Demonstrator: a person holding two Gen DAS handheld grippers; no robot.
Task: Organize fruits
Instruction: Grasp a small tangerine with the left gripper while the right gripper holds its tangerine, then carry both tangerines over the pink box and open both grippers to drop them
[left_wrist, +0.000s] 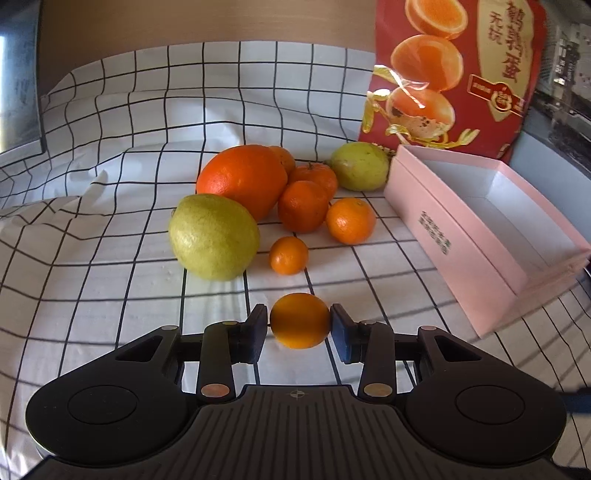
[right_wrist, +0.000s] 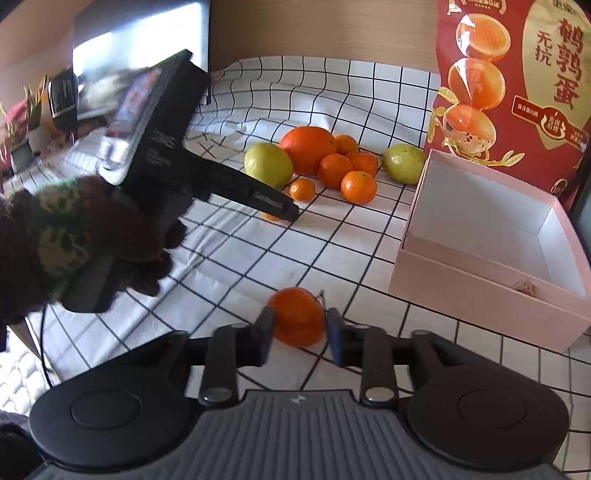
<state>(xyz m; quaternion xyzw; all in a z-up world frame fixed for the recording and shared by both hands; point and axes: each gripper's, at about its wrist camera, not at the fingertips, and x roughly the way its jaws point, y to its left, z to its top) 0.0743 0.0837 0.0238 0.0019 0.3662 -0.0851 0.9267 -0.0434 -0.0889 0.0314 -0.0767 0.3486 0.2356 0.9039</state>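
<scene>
White cloth with black squares covered your counter, wrinkled near the brown wall. Your left claw squeezed a small orange. Your right claw had a mandarin between its pads, touching both. More fruit sat in a pile just beside an open pink box. Behind the box stood a red bag. A screen glowed on the left.
</scene>
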